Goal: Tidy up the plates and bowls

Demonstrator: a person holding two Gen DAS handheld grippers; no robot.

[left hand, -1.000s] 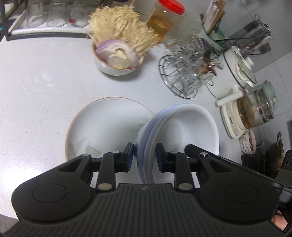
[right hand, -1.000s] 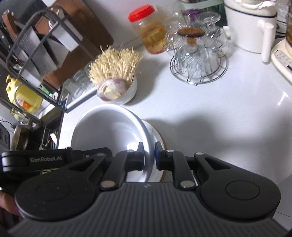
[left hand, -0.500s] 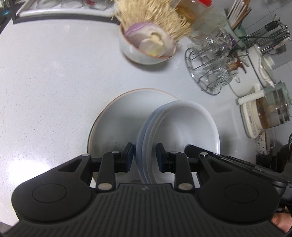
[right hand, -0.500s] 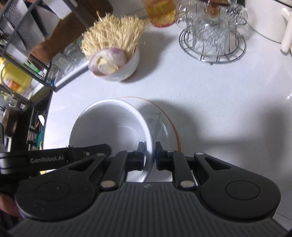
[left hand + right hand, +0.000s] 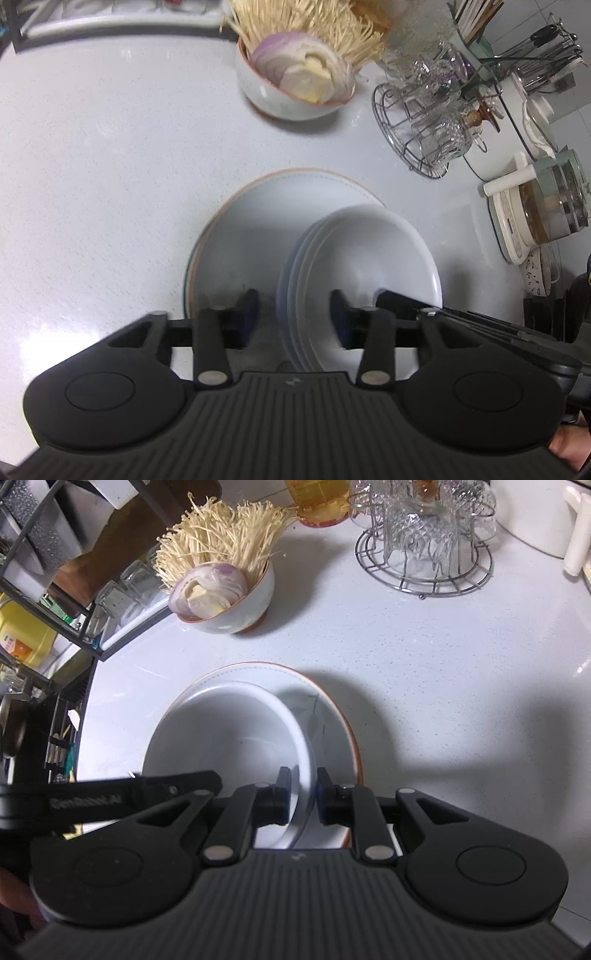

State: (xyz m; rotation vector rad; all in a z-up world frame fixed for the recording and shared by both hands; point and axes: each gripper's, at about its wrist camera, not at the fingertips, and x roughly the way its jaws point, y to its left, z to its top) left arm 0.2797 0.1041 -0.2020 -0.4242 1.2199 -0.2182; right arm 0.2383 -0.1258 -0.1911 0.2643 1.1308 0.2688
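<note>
The left gripper (image 5: 293,314) has spread its fingers wide in the last half-second, releasing the near rim of the white bowls (image 5: 365,258) it had been pinching, while the right gripper (image 5: 300,794) stays closed narrow on the opposite rim of the same stack. The nested bowls, which were carried in from beside the orange-rimmed plate (image 5: 258,206), now sit over it near the front edge of the counter (image 5: 92,166), covering most of its right half in the left wrist view; whether they rest fully on it cannot be told. The rim still stands between the opened left fingers (image 5: 247,314), not touching either pad. The release suggests the bowls-on-plate step is nearly done, with only the right hold left to let go. Toward the back edge of the counter, a bowl of sliced onion and enoki mushrooms (image 5: 225,594) stands well apart from the stack, and a wire rack of glass cups (image 5: 424,550) sits at the far right.
</note>
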